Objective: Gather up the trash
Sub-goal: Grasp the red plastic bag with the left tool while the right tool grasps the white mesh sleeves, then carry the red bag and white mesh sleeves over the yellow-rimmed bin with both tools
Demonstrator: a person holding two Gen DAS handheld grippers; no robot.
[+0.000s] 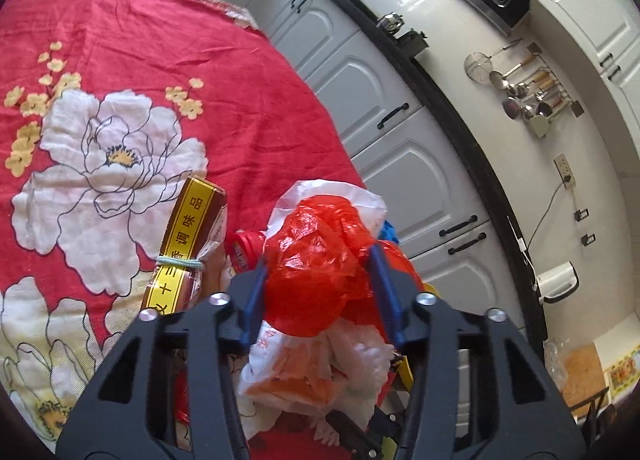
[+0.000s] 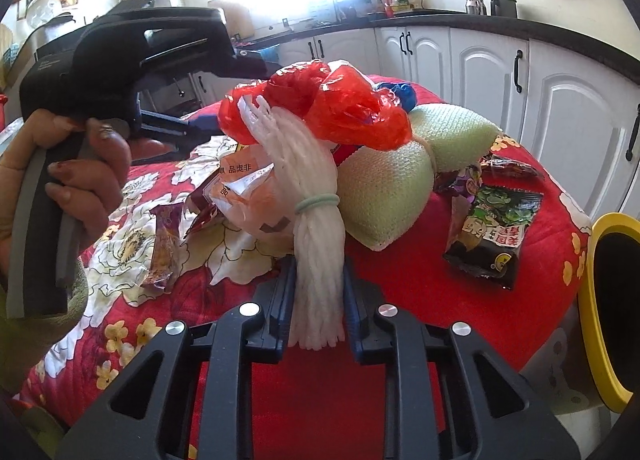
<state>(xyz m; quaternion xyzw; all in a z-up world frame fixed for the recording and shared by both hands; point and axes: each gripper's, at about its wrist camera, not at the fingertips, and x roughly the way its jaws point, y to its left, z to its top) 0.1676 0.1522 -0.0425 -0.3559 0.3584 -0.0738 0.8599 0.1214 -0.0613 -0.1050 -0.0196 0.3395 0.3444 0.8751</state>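
Note:
My left gripper (image 1: pixel 318 280) is shut on a crumpled red plastic bag (image 1: pixel 316 260) held above the red flowered tablecloth (image 1: pixel 120 59); the bag also shows in the right wrist view (image 2: pixel 320 103), with the left gripper (image 2: pixel 200 127) coming in from the left. My right gripper (image 2: pixel 318 300) is shut on a white foam net bundle (image 2: pixel 316 219) tied with a green rubber band. A clear white plastic bag (image 1: pixel 304 376) hangs under the red one. A yellow-and-brown seasoning packet (image 1: pixel 188 244) and a red-capped bottle (image 1: pixel 244 248) lie on the table.
A green snack wrapper (image 2: pixel 492 232), a purple wrapper (image 2: pixel 164 248) and a green mesh sponge (image 2: pixel 384 191) lie on the tablecloth (image 2: pixel 420 292). A yellow-rimmed black bin (image 2: pixel 612 308) stands at the table's right edge. White kitchen cabinets (image 1: pixel 400 163) run behind.

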